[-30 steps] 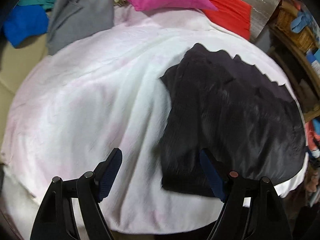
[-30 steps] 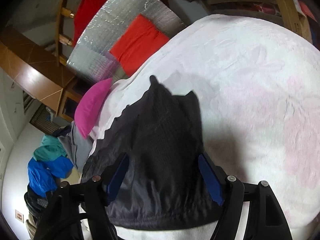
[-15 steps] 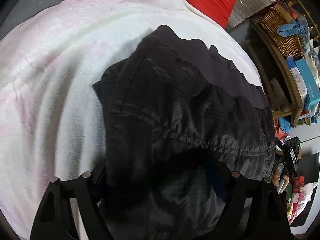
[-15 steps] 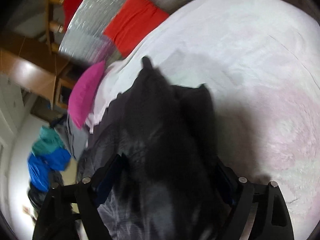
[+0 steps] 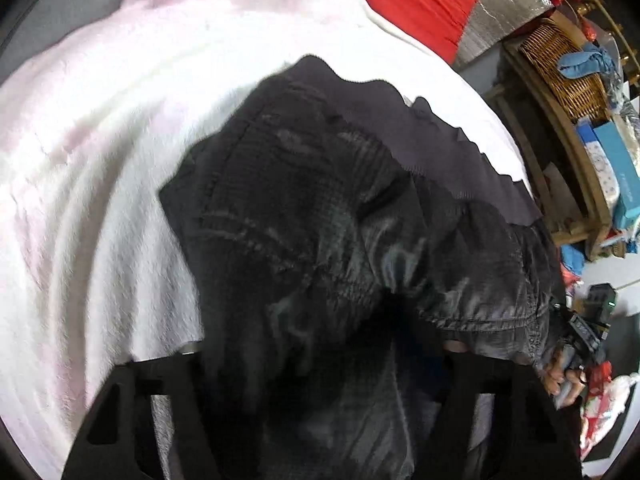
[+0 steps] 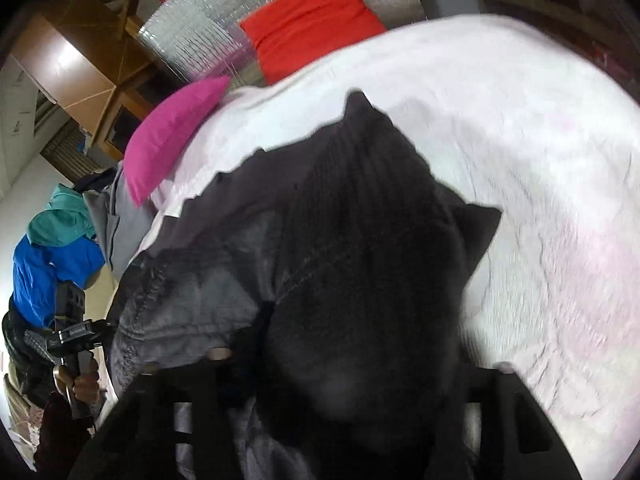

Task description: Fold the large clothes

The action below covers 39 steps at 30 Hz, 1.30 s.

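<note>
A large black garment (image 5: 304, 216) lies on the white blanket (image 5: 88, 184) of the bed, and its near edge drapes over both grippers. In the left wrist view the cloth covers the fingers of my left gripper (image 5: 320, 364), so I cannot tell how the jaws stand. In the right wrist view the same garment (image 6: 360, 248) covers the fingers of my right gripper (image 6: 352, 372) as well. The right gripper with the hand holding it shows at the right edge of the left wrist view (image 5: 576, 344). The left gripper shows at the left edge of the right wrist view (image 6: 72, 332).
A pink pillow (image 6: 172, 132) and a red pillow (image 6: 312, 20) lie at the head of the bed by a silver padded sheet (image 6: 200, 28). Blue and teal clothes (image 6: 48, 256) are piled to the left. A wicker basket (image 5: 560, 64) and boxes sit on shelves at right.
Both grippers moved forward and down onto the garment's near edge. The cloth now bunches over the fingers, which were open and plainly visible a second ago.
</note>
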Tool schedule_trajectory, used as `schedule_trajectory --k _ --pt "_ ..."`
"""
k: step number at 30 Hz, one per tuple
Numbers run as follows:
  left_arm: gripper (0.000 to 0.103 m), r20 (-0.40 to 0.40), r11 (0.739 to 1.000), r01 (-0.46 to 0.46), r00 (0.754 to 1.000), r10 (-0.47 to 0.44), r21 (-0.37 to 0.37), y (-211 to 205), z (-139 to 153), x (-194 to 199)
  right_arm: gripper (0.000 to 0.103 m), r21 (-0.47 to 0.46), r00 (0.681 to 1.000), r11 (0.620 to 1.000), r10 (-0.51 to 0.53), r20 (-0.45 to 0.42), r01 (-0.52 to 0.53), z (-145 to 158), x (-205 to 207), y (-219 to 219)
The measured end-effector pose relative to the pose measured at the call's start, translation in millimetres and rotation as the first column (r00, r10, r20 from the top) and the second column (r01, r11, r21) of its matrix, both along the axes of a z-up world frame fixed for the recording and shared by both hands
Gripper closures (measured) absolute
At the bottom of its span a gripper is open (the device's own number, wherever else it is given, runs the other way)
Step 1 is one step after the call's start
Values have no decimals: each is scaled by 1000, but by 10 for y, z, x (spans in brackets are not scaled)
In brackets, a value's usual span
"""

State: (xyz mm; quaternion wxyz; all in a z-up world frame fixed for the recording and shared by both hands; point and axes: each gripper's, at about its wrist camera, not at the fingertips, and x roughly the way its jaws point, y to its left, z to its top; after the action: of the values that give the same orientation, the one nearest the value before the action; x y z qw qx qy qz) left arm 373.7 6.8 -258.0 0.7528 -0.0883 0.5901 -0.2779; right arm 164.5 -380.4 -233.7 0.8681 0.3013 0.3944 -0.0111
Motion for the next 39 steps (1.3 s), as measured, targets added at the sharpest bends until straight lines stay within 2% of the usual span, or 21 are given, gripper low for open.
schedule_trajectory --k 1,3,6,8,9,13,16,18,20,21,22,23,26,29,34,37,39 --pt "53 14 1000 -15 1000 15 3 -14 34 24 61 -11 1000 1000 4 10 -4 58 38 8" --pt "60 36 1000 -25 999 25 0 -41 74 54 62 -29 1000 1000 7 15 -7 133 120 -5" --pt "61 21 999 -47 999 46 20 -115 7 114 62 -45 1000 999 5 -19 -6 57 256 -37" --pt "61 16 998 -65 998 65 14 -102 13 139 62 -2 999 1000 -7 -42 7 -18 295 -118" --pt "64 19 997 -71 997 71 14 -93 30 150 63 8 999 1000 -14 -32 15 16 315 -140" --pt "73 68 995 -94 993 92 34 -243 199 402 67 -49 1000 998 -29 10 29 246 517 -133" --pt "76 99 993 -110 989 106 36 -416 370 705 67 -76 997 994 -74 35 76 431 805 -258" --pt "75 125 991 -118 986 110 59 -557 406 913 67 -68 994 992 -109 29 110 420 1008 -393" --pt "71 109 984 -131 987 118 120 -723 272 1118 63 -85 992 989 -121 -29 118 216 1222 -533" --pt "62 93 981 -141 987 129 137 -756 198 1163 47 -79 987 987 -143 -77 137 70 1296 -590" --pt "48 70 974 -158 986 149 162 -784 82 1193 38 -56 978 986 -161 -134 155 -96 1317 -646" --pt "46 69 972 -166 985 157 164 -782 36 1176 29 -12 977 986 -166 -138 166 -180 1272 -691" --pt "43 121 979 -144 984 127 144 -742 62 1032 29 72 982 982 -172 -74 177 -169 944 -809" --pt "42 155 984 -132 982 113 121 -528 173 809 30 153 979 967 -202 -18 202 -95 547 -916" --pt "35 233 980 -193 956 176 55 -28 409 305 30 265 959 931 -277 62 252 12 -188 -1014" --pt "35 202 967 -255 946 252 -12 360 380 36 30 367 955 898 -288 73 243 -41 -431 -964" --pt "35 180 964 -265 947 266 -34 621 306 -192 30 447 954 865 -291 75 229 -142 -555 -864"
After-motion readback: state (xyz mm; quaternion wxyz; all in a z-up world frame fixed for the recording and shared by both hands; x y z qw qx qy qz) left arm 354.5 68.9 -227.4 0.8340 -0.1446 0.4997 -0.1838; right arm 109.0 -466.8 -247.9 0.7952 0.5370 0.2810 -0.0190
